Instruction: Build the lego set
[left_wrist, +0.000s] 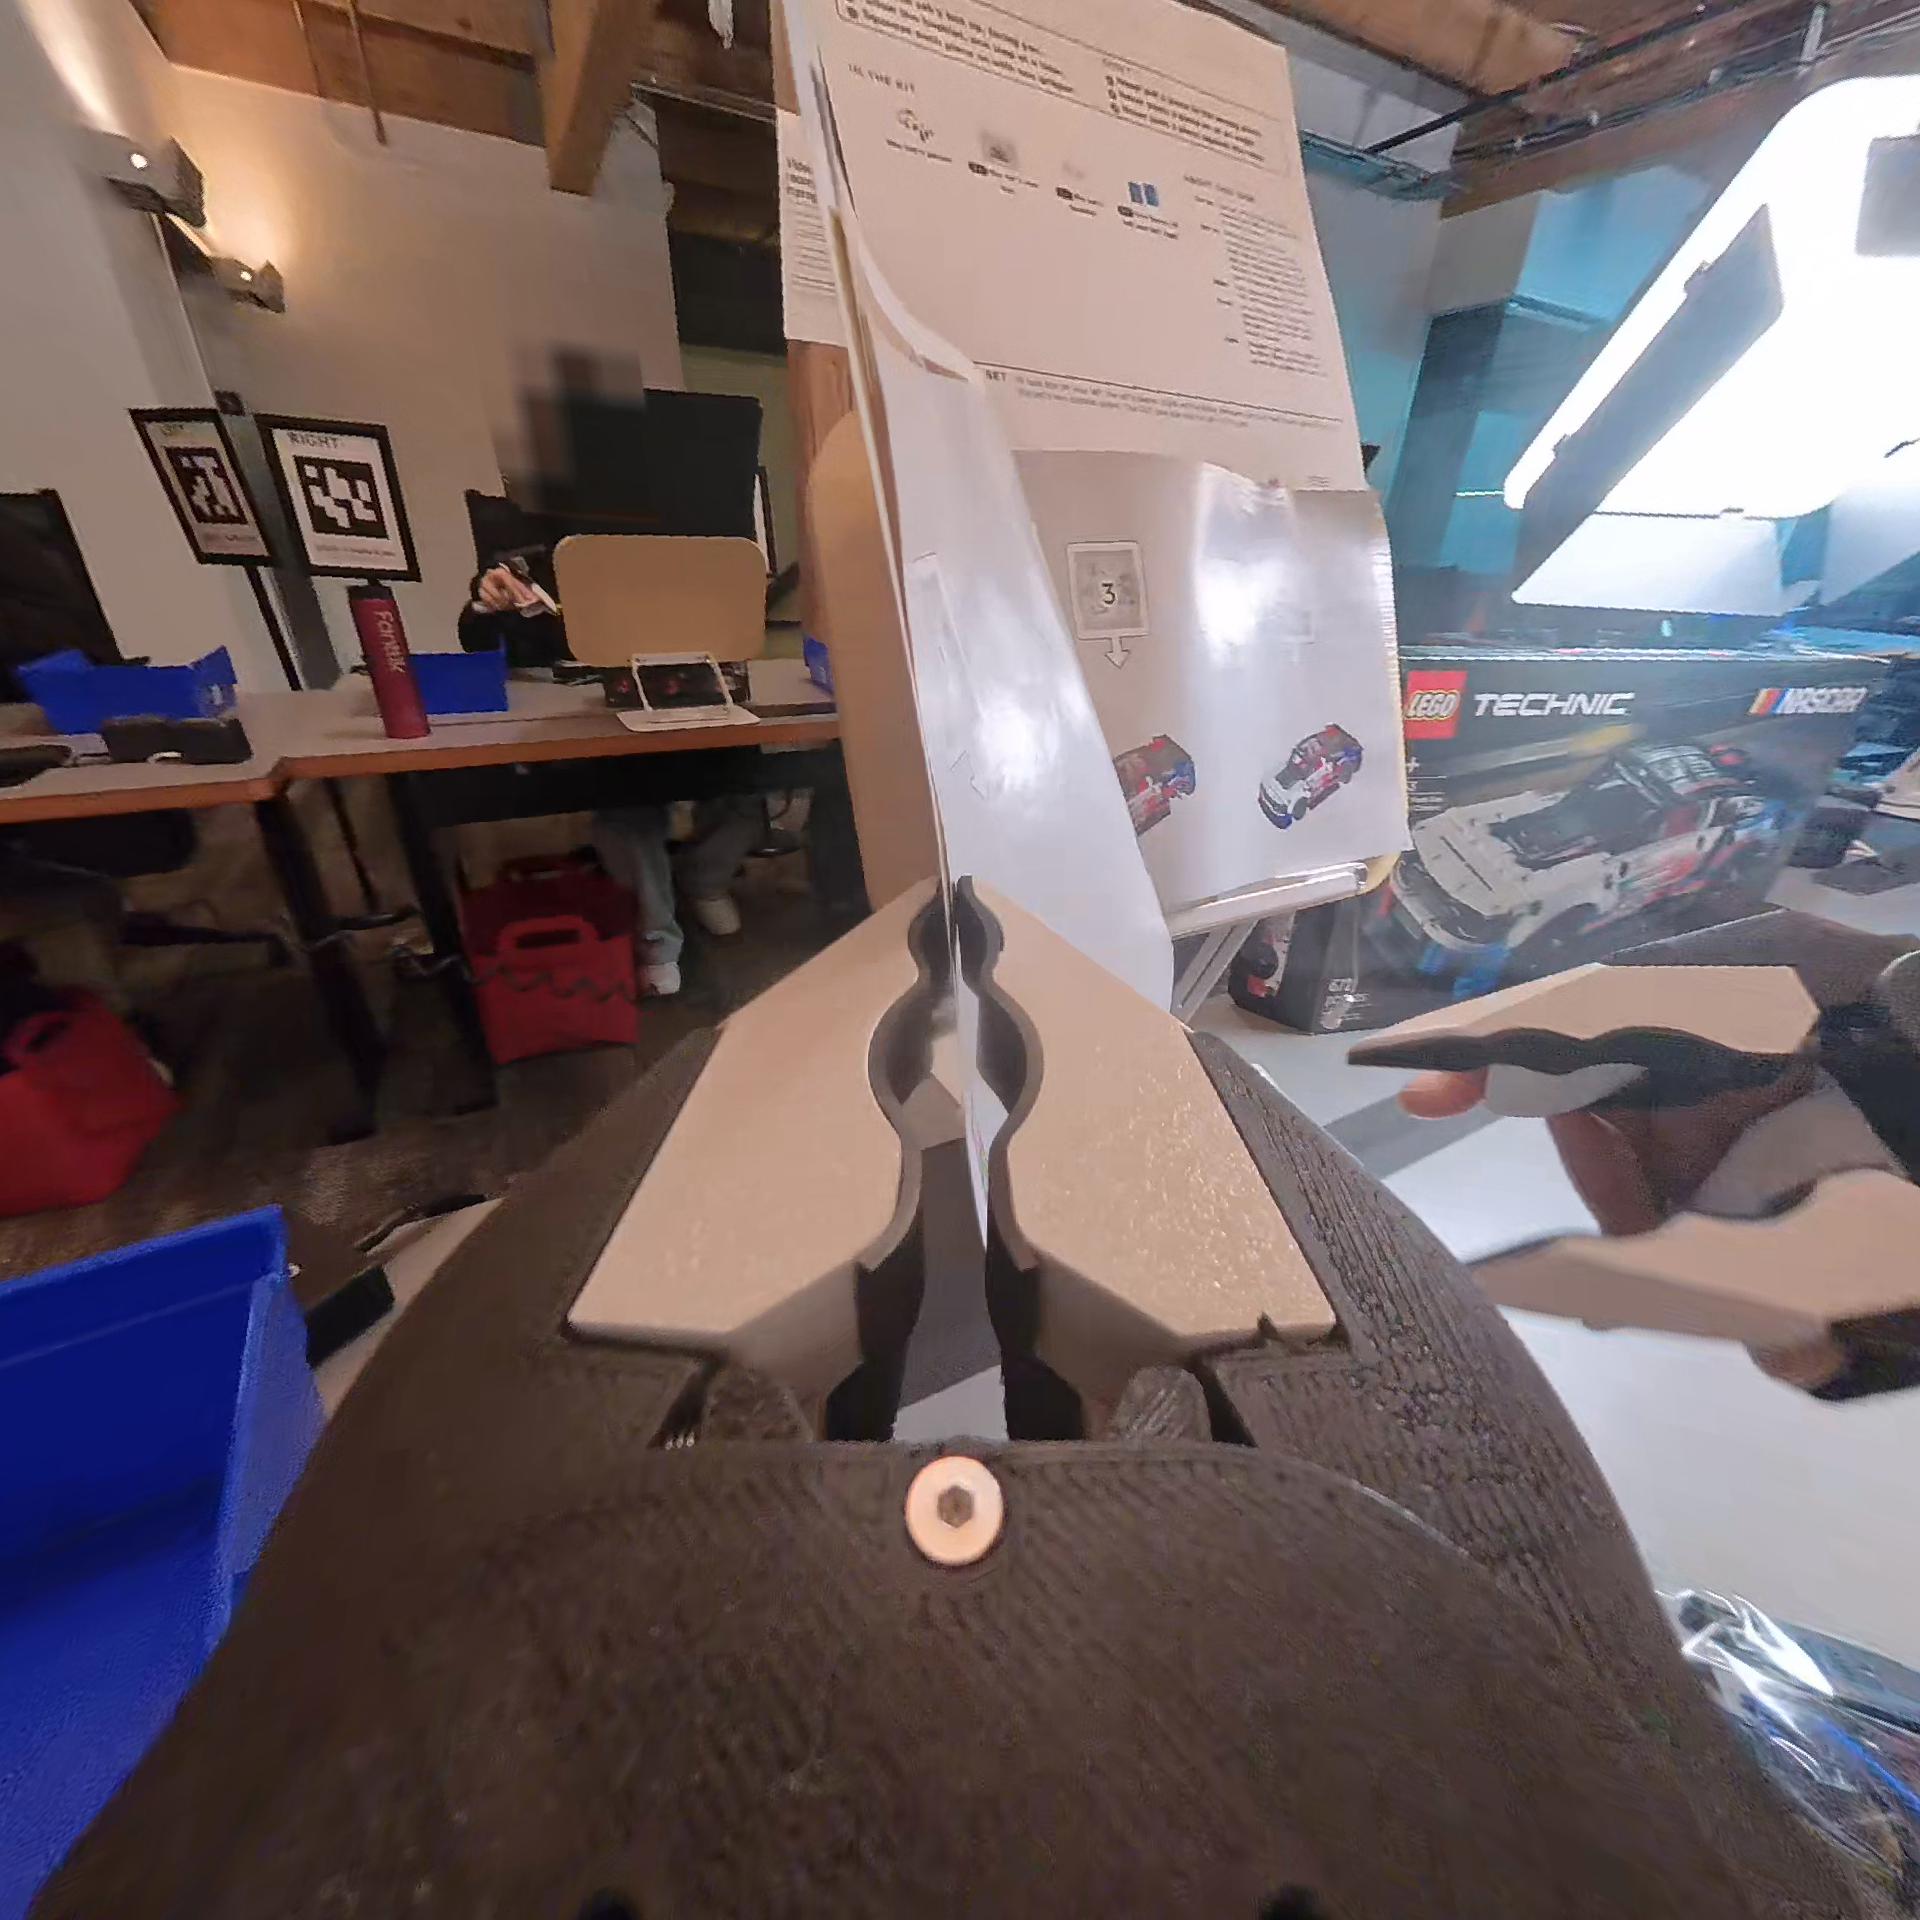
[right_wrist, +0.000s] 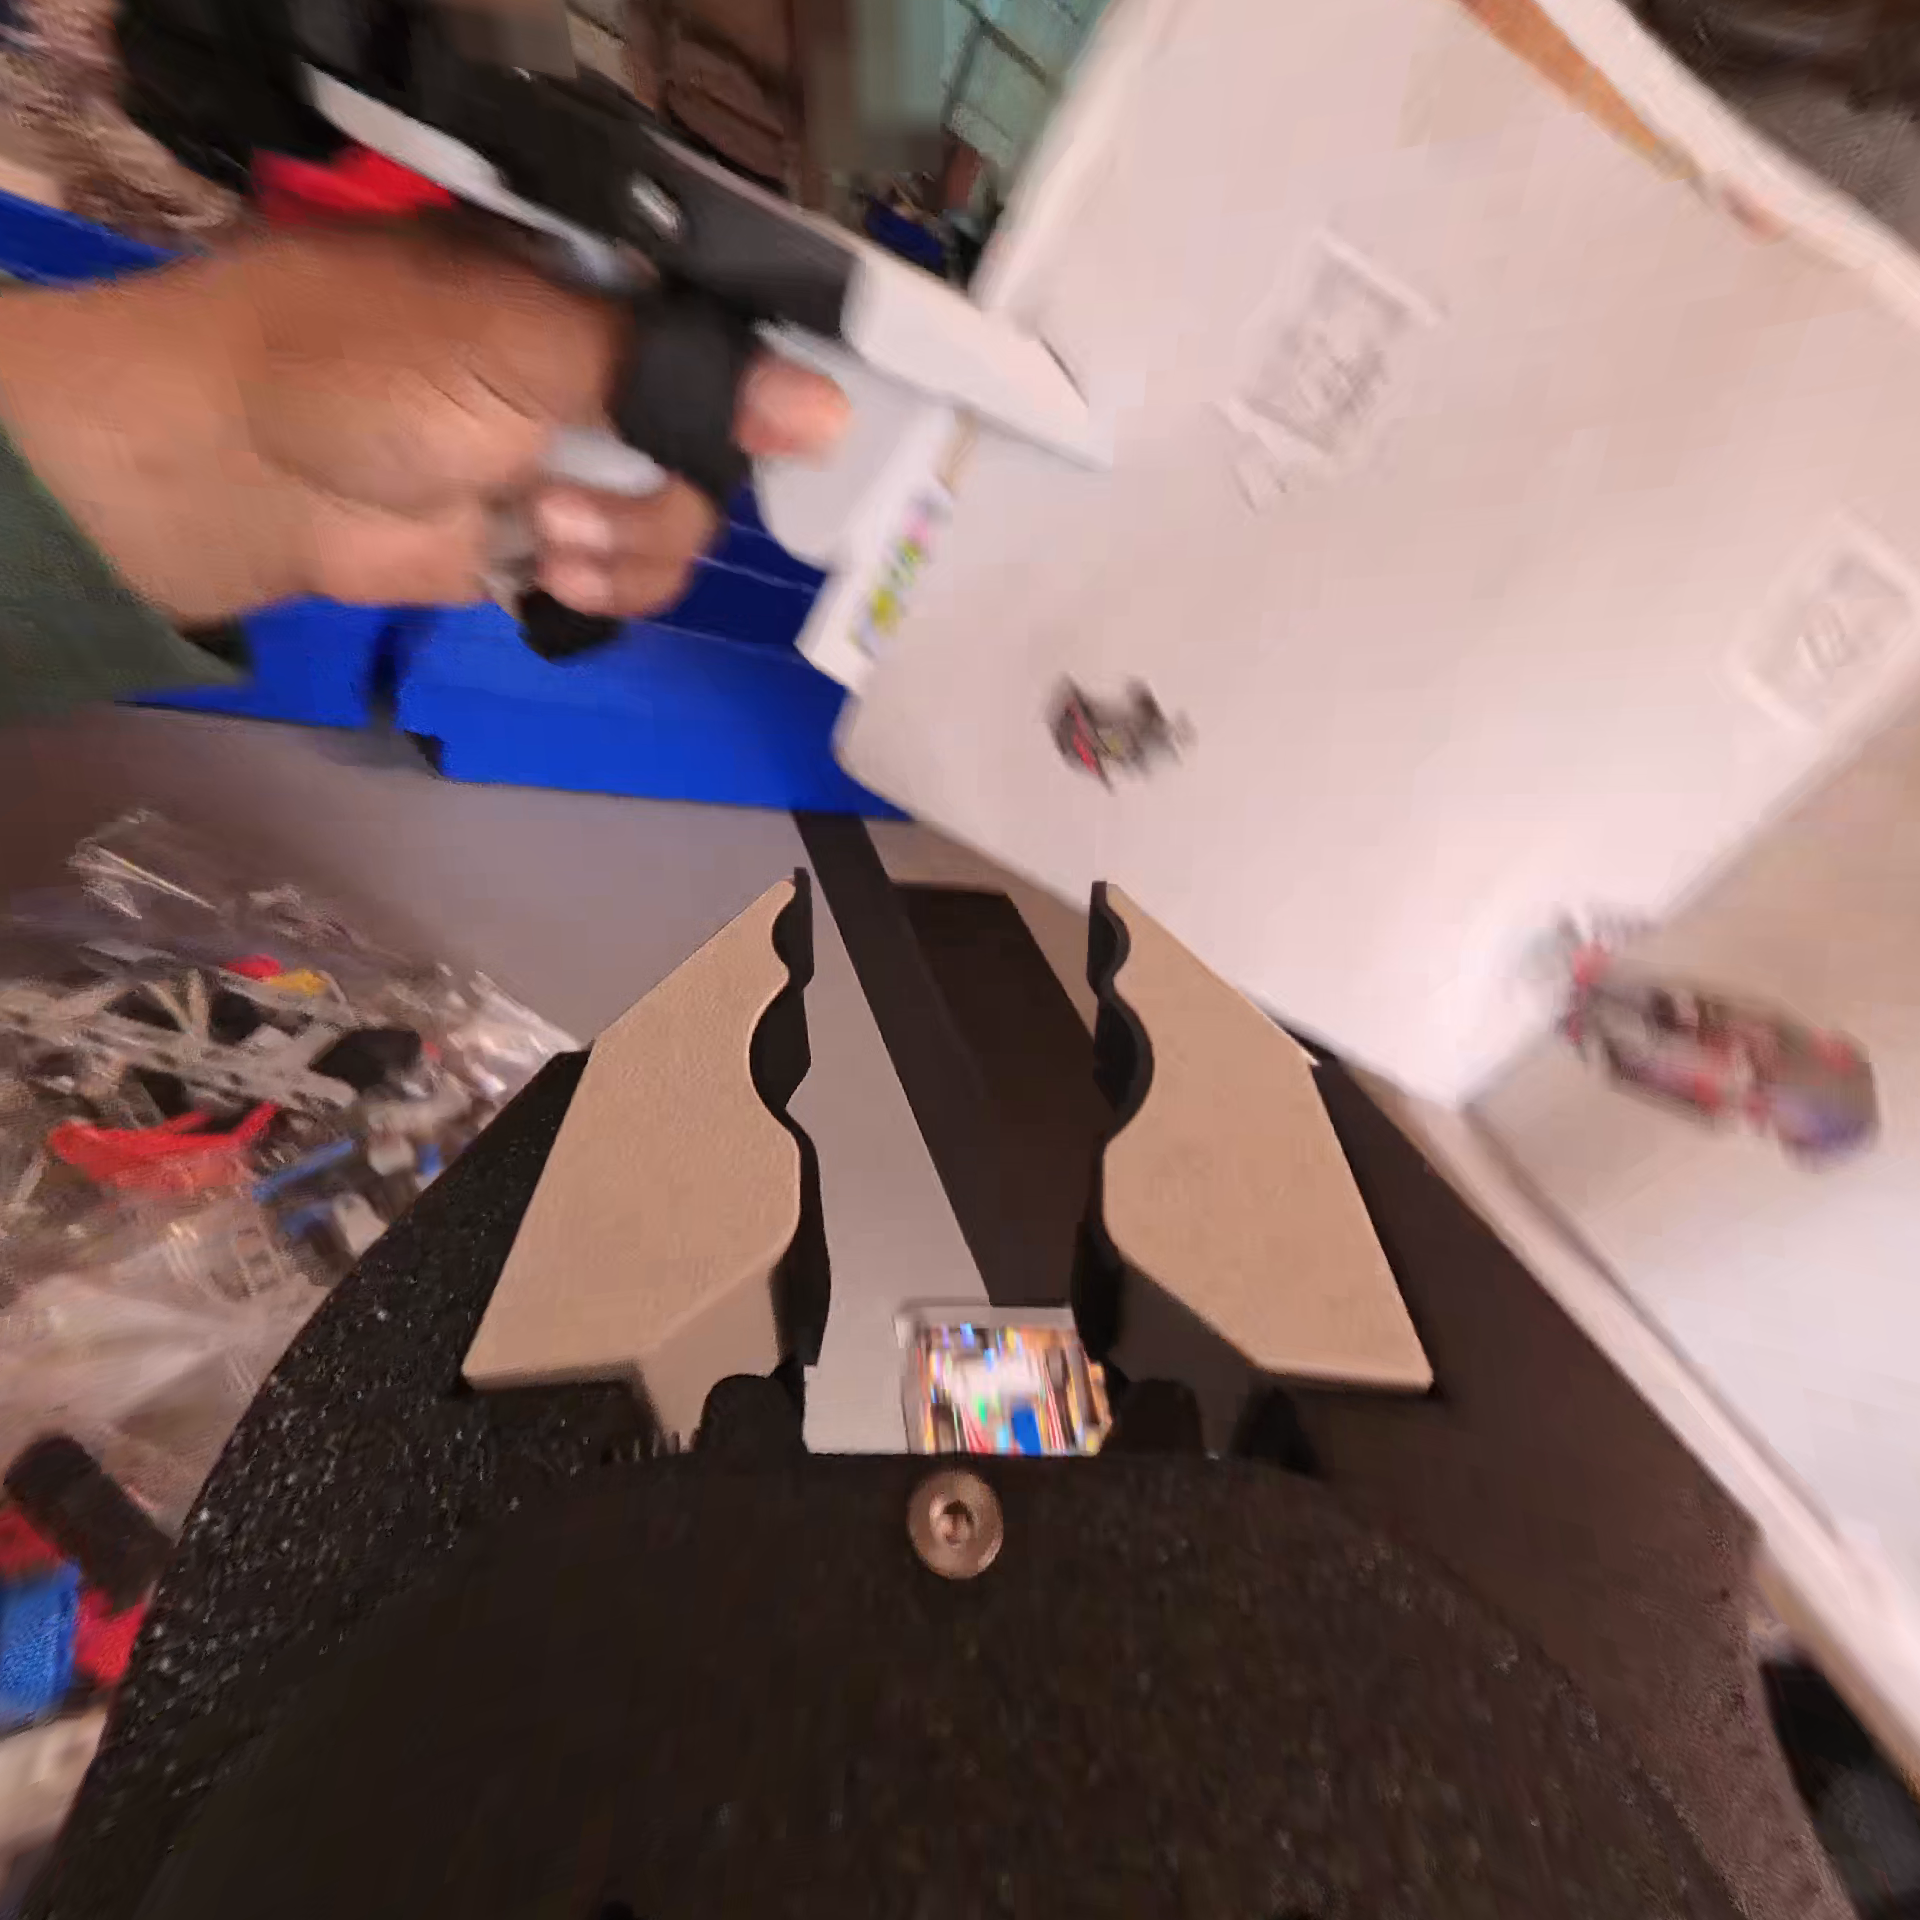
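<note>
My left gripper is shut on the lower edge of a glossy white page of the instruction booklet and holds it upright, turned edge-on to me. The booklet rests open on a white stand, showing small car pictures. In the right wrist view the same page hangs over the table with the left gripper clamped on its edge. My right gripper is open and empty, low over the grey table, below the page. It also shows open in the left wrist view.
The black set box stands behind the stand. Clear bags of loose parts lie at the left of the table. Blue bins sit nearby. A printed sheet hangs above the booklet. A person sits at a far desk. Spacing between my two grippers at the tips: around 12 cm.
</note>
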